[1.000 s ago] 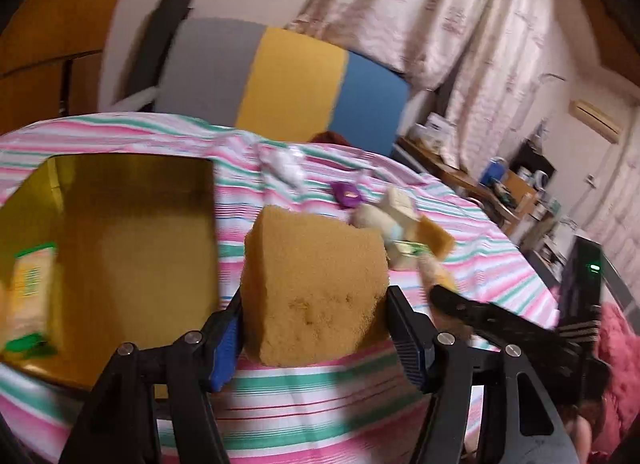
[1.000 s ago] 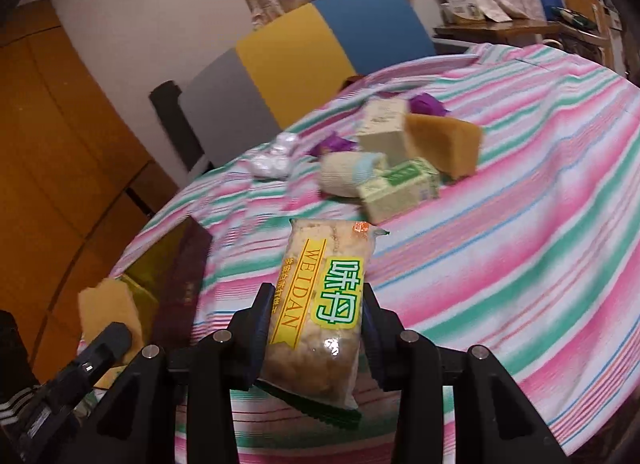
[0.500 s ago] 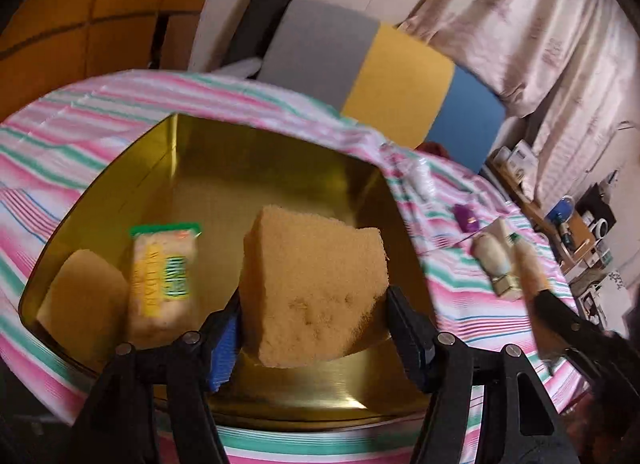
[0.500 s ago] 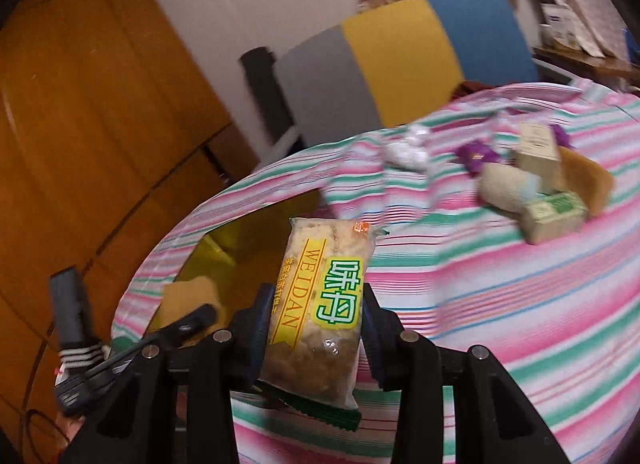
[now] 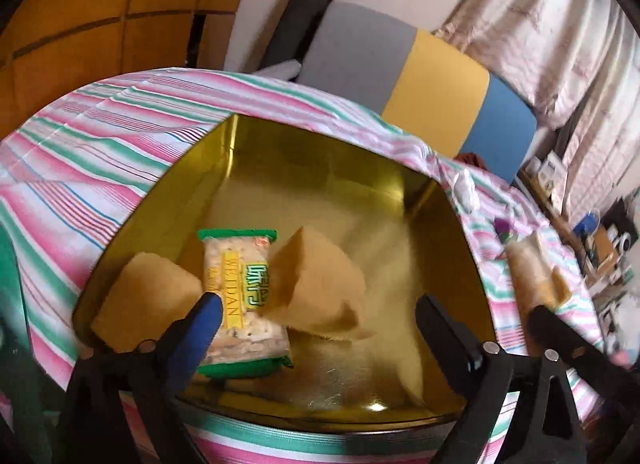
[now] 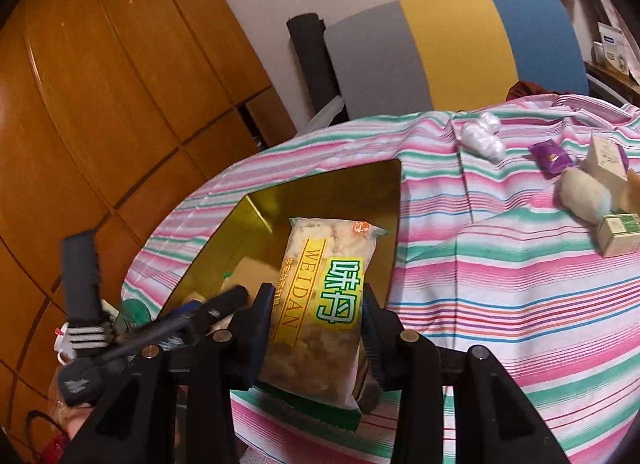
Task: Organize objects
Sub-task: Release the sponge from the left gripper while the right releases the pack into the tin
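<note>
The sponge [image 5: 320, 288] we held a second ago has dropped into the gold tin [image 5: 320, 152], blurred, leaning on a snack packet [image 5: 244, 300] beside another sponge [image 5: 148, 296]. Our left gripper [image 5: 316, 312] has just been opening and is released. Our right gripper [image 6: 316, 320] stays clenched on a second packet [image 6: 320, 300] over the tin's edge. Around lie a striped tablecloth [image 6: 500, 284] and a tricolour chair [image 6: 452, 48]; small items at the far right are cut off.

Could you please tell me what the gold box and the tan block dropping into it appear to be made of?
The gold box looks like glossy metal: its walls mirror the contents. The tan block seems a porous matte sponge, though motion blur leaves this uncertain.
</note>
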`<state>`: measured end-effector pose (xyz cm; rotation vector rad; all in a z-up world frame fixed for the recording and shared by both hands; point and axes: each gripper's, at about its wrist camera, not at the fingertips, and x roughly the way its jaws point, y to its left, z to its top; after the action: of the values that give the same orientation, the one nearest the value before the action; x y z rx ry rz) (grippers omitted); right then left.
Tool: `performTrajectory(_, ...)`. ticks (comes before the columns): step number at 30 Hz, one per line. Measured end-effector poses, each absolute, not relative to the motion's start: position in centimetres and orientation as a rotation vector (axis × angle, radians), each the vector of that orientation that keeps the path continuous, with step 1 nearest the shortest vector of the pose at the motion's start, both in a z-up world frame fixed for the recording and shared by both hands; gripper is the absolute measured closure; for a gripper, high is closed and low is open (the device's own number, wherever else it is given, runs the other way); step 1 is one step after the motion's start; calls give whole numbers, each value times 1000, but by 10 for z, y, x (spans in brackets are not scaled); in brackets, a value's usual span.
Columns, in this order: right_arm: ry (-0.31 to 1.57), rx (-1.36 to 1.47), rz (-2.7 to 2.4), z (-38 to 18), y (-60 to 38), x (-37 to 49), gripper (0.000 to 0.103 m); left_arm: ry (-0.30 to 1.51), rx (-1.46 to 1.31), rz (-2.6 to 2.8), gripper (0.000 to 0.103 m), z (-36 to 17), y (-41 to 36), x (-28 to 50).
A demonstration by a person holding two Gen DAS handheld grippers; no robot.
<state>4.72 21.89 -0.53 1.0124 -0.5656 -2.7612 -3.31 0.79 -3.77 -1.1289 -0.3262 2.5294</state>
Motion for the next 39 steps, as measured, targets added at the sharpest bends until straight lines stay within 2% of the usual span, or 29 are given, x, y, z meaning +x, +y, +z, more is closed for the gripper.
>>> performTrajectory(2,-555,1029,-2752,-10,215,42,62,-375,-1110,2549,0,-33,0,-32)
performTrajectory(16,-313,1131,-2733,-31,171,7,62,-576,-1104,2737,0,-12,-40,-35)
performTrajectory(23,-286,1248,-2749,-47,165,-8,62,-557,-1107,2736,0,-11,-39,-33)
performTrajectory(32,-336,1234,-2693,-46,164,1,61,-535,-1124,2725,0,-14,-31,-30)
performTrajectory(39,-276,1204,-2723,-39,162,9,61,-529,-1119,2727,0,-14,-27,-27)
